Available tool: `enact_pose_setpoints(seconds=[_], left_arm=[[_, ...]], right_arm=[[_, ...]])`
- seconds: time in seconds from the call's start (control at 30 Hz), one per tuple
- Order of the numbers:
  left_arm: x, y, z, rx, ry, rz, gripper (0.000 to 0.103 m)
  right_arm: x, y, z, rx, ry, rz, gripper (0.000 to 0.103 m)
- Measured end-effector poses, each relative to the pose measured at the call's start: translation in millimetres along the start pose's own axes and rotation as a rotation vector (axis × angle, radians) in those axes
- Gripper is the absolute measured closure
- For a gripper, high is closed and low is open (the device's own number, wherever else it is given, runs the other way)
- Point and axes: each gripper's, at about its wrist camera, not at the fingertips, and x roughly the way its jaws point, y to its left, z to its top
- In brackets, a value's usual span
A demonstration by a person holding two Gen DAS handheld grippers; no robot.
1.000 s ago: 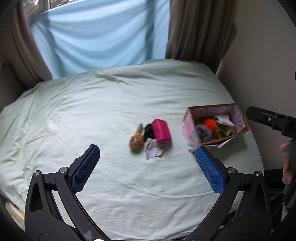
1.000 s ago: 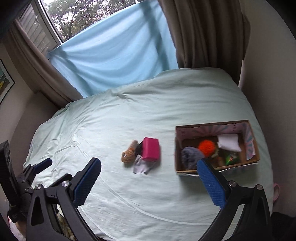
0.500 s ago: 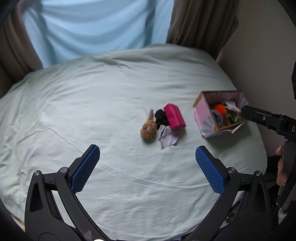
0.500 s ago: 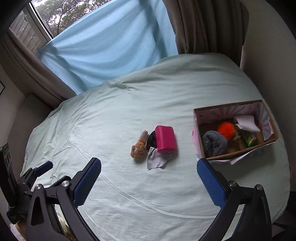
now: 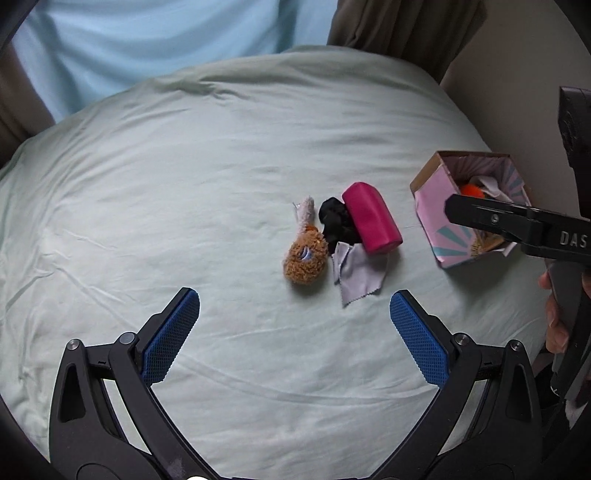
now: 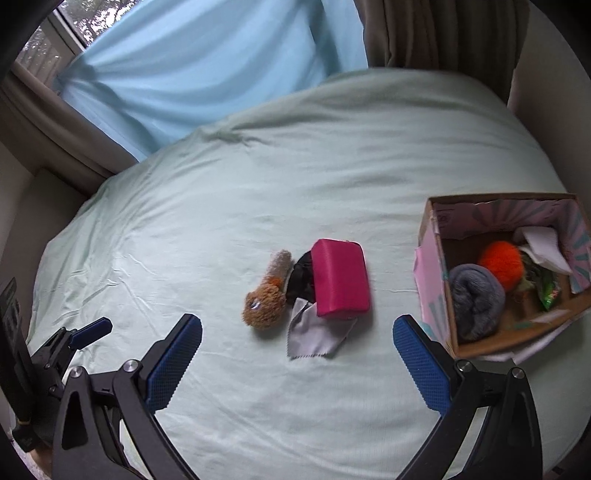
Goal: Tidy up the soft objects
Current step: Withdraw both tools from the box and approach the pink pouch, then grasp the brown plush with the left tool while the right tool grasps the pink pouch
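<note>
Soft objects lie in two groups on a pale green bed sheet (image 6: 258, 177): some inside a cardboard box (image 6: 436, 266) and some in a loose cluster to the left of the box, well apart from it. The sheet is the largest thing in view, creased, with a light blue curtain (image 6: 207, 70) and a brown drape (image 6: 436, 33) behind it.

The box stands open-topped near the sheet's right edge, its outer wall pink with teal rays (image 5: 439, 199). Inside it, a rolled grey knit piece (image 6: 476, 299) fills the near left corner. Behind that and touching it sits an orange fluffy ball (image 6: 502, 262). A white folded cloth (image 6: 543, 247) rests toward the far right corner of the box, and a small green wrapped item (image 6: 550, 291), too blurred to name, lies below it along the right wall.

In the cluster left of the box, a magenta pouch (image 6: 340, 282) is the piece nearest the box. A grey cloth with a zigzag edge (image 6: 314, 336) spreads out from under its near end. A black fabric bundle (image 6: 301, 277) is pressed against the pouch's far side from the box, and a brown fuzzy plush toy (image 6: 267, 302) touches that bundle, farthest from the box.

The left gripper (image 5: 294, 334) hangs above the sheet with its blue pads spread wide, holding nothing. The right gripper (image 6: 297, 352) is likewise spread wide and empty, the box just beside its right pad (image 6: 421, 365).
</note>
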Motion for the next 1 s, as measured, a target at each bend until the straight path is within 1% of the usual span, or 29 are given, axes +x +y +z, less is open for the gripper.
enact_pose_setpoints(seconds=[0.17,0.33,0.4,0.47,0.53,0.7,0.73,0.77,0.8,0.83,0.9,0.97,1.0], left_arm=[[45,0,13,0.005,0.031,-0.02,0.001],[93,2,23,0.003,0.08,-0.026,0.001],[107,3,24,0.0,0.089,-0.031,0.001],[123,2,25,0.006,0.099,-0.029,0.003],[135,2,26,0.013,0.114,-0.029,0.008],[167,2,27,0.019,0.147,-0.028,0.012],[171,2,27,0.019,0.154,-0.03,0.015],[176,3,27,0.022,0.163,-0.033,0.018],[180,2,27,0.025,0.172,-0.036,0.023],[184,0,26,0.03,0.18,-0.037,0.026],[190,-2,24,0.044,0.193,-0.037,0.03],[193,-5,23,0.054,0.198,-0.046,0.035],[195,-7,23,0.061,0.199,-0.053,0.039]], right_arm=[[52,-14,15,0.008,0.055,-0.023,0.0],[95,-30,22,0.022,0.102,-0.03,0.0],[112,-38,23,0.033,0.125,-0.027,0.0],[124,-43,24,0.034,0.133,-0.02,0.0],[135,-47,24,0.034,0.146,-0.005,0.0],[161,-59,23,0.06,0.164,0.017,0.0],[164,-62,23,0.07,0.165,0.021,0.001],[168,-66,22,0.081,0.166,0.026,0.006],[172,-67,22,0.085,0.172,0.032,0.012],[174,-67,21,0.086,0.179,0.037,0.015],[180,-67,18,0.073,0.196,0.042,0.028],[182,-64,16,0.05,0.203,0.047,0.032],[182,-62,16,0.04,0.201,0.042,0.034]])
